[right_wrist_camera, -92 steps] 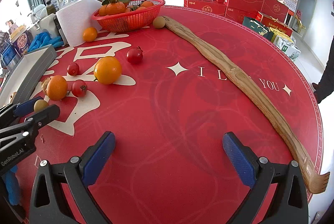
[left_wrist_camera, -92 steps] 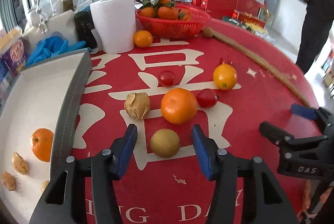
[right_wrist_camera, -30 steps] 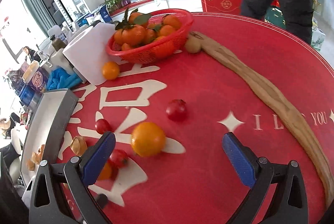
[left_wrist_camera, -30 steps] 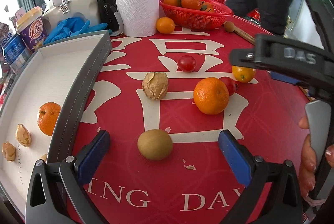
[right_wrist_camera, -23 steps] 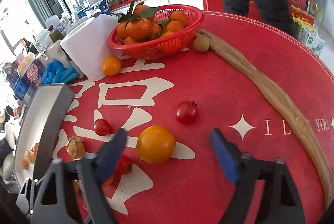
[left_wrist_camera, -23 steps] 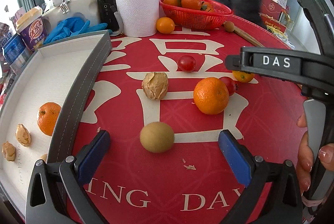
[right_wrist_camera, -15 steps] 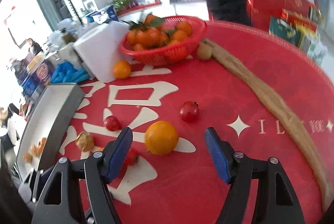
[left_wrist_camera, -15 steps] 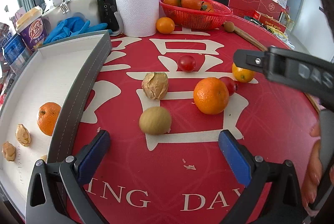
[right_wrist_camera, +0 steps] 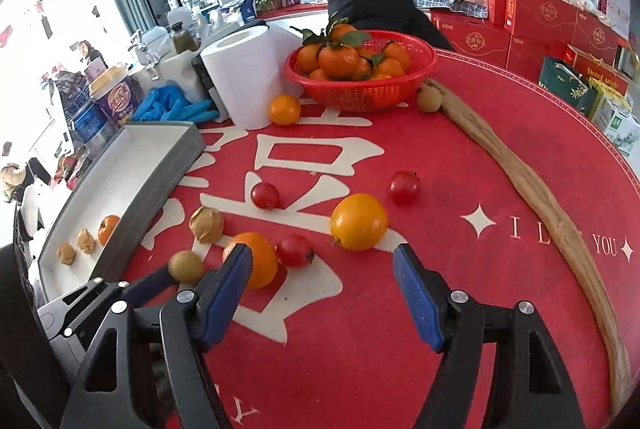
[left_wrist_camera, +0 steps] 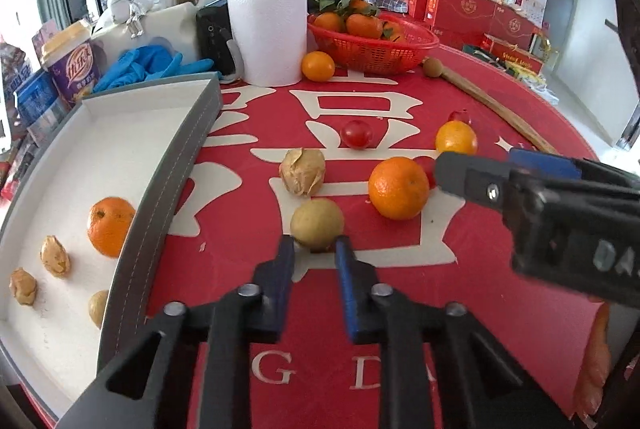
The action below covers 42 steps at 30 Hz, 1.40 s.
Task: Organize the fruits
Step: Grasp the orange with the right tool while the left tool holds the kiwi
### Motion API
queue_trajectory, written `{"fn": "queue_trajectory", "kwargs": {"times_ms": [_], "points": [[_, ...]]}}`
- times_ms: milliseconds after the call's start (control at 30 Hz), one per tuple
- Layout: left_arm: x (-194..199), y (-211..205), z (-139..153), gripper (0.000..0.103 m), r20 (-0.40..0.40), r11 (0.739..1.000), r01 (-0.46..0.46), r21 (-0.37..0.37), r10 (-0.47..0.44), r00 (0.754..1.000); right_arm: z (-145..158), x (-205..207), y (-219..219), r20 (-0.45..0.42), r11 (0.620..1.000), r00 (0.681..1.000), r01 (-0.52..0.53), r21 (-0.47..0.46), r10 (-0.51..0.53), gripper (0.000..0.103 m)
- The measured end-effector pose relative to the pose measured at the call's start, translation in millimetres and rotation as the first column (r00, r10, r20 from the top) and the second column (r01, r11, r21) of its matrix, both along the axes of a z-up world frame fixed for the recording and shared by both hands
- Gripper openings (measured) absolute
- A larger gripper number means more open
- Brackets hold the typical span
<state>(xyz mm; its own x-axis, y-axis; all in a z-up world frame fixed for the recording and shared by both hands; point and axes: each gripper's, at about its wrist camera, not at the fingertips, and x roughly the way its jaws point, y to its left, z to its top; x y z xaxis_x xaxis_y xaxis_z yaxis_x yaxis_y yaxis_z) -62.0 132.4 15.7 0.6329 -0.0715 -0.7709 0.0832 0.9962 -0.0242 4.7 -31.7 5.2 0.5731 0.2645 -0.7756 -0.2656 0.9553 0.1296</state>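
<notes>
Left gripper point(left_wrist_camera: 315, 251) fingers pinch the brown fruit point(left_wrist_camera: 316, 222), right gripper point(right_wrist_camera: 322, 279) gapes empty; next, lift it into the tray point(left_wrist_camera: 168, 189).

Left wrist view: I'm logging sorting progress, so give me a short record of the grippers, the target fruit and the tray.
left gripper: closed by its tips on the small yellow-brown round fruit
right gripper: open, jaws have just been opening, nothing between them
grey-walled white tray: small orange, tan husked pieces
red tablecloth: large orange and red cherry tomato among loose fruit
</notes>
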Motion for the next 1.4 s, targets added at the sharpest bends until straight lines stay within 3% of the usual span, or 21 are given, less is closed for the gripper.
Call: {"fn": "queue_trajectory", "kwargs": {"times_ms": [33,133,400,500,600,667,700,767,800,833,900,967,1133,1167,1200,1267,1333,1400], "points": [[-2,5,0,0.002,-0.009,1.0,0.003,-0.019,-0.003,1.0,0,-1,1,-0.002,1.0,1.0,-0.006,0.002,0.006,0.091],[-10,19,3,0.002,-0.025,0.997,-0.01,-0.075,0.008,1.0,1,-7,7,0.028,1.0,0.999,-0.015,-0.014,0.015,0.092],[-21,33,12,0.002,0.016,0.997,-0.038,-0.074,0.039,0.999,-8,-5,44,0.047,0.992,0.994,-0.092,-0.089,0.097,0.089],[-20,39,9,0.002,0.004,0.995,-0.044,-0.086,0.045,0.999,-13,-6,60,0.048,0.98,0.99,-0.123,-0.156,0.132,0.065],[-20,43,8,0.006,-0.004,0.995,-0.049,-0.089,0.049,0.999,-22,-4,68,0.056,0.963,0.991,-0.103,-0.249,0.121,0.063],[-20,44,9,0.012,-0.004,0.995,-0.05,-0.092,0.05,0.999,-26,-4,67,0.078,0.95,0.991,-0.08,-0.301,0.109,0.054],[-20,43,9,0.02,-0.004,0.995,-0.047,-0.092,0.047,0.999,-25,-5,66,0.085,0.949,0.99,-0.08,-0.305,0.111,0.042],[-19,41,10,0.033,-0.001,0.995,-0.035,-0.097,0.035,0.999,-22,-8,58,0.075,0.96,0.99,-0.094,-0.263,0.117,0.005],[-19,40,11,0.041,0.005,0.995,-0.028,-0.1,0.029,1.0,-20,-9,52,0.066,0.968,0.992,-0.089,-0.234,0.107,0.005],[-18,37,13,0.045,0.016,0.995,-0.017,-0.103,0.019,1.0,-19,-9,46,0.068,0.973,0.993,-0.082,-0.214,0.099,0.005],[-16,31,17,0.064,0.035,0.995,0.002,-0.103,0.002,0.999,-17,-11,33,0.054,0.98,0.995,-0.074,-0.183,0.085,0.005],[-10,21,19,0.072,0.056,0.996,0.024,-0.081,-0.019,0.998,-18,-12,23,0.029,0.985,0.996,-0.076,-0.152,0.081,0.005],[16,5,6,0.071,0.009,1.0,0.017,-0.027,-0.017,1.0,-25,-14,3,-0.027,0.992,0.998,-0.067,-0.104,0.064,0.009],[19,4,3,0.064,-0.003,1.0,0.014,-0.026,-0.014,1.0,-24,-14,2,-0.026,0.993,0.998,-0.064,-0.103,0.061,0.021],[21,4,-1,0.057,-0.023,1.0,0.009,-0.024,-0.009,1.0,-24,-15,0,-0.025,0.993,0.998,-0.057,-0.101,0.055,0.049],[21,2,-1,0.047,-0.005,1.0,-0.002,0.009,0.002,1.0,-22,-15,-6,-0.007,0.996,0.999,-0.034,-0.084,0.034,0.085],[21,4,0,0.029,0.0,1.0,-0.005,0.014,0.005,1.0,-15,-19,-14,0.034,0.998,0.999,-0.011,-0.069,0.013,0.085],[20,5,0,0.029,-0.001,1.0,-0.004,0.005,0.004,1.0,-13,-15,-18,0.039,0.998,0.999,0.001,-0.07,0.002,0.085]]}}
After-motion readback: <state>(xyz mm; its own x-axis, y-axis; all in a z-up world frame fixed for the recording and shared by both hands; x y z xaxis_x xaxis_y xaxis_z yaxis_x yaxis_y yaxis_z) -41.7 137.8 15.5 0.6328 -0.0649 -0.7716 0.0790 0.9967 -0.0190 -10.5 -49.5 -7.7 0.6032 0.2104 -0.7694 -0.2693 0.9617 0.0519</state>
